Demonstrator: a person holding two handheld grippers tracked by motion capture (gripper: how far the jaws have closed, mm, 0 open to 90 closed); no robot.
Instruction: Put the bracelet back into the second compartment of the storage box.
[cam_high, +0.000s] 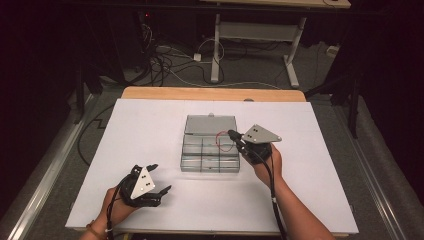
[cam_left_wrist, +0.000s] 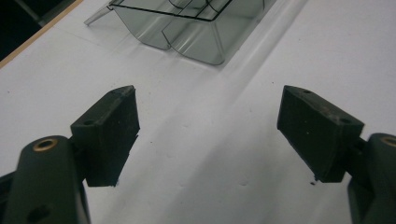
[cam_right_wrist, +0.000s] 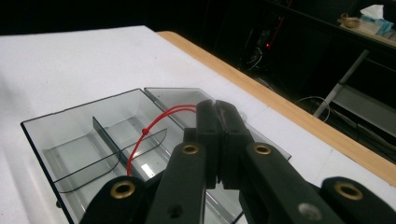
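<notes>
Your left gripper (cam_high: 159, 177) sits in the lower left of the high view, over the white sheet (cam_high: 150, 125), with its jaws spread wide and nothing between them. In the left gripper view the two black pads (cam_left_wrist: 112, 135) stand far apart above bare white surface, and a corner of the box (cam_left_wrist: 187, 28) shows at the top centre of the frame.

Your right gripper (cam_high: 233, 134) is right of centre in the high view, at the right edge of the clear compartment box (cam_high: 210, 145), which lies in the middle of the sheet with its lid (cam_high: 210, 125) folded open toward the far side. Its jaws are pressed together on a red cord (cam_high: 221, 139). In the right gripper view the cord (cam_right_wrist: 154, 126) runs from the clamped tips in the middle of the frame, curving down and left over the box's dividers (cam_right_wrist: 107, 140); a small knot sits partway along it. The cord hangs above the box's right-hand compartments.
</notes>
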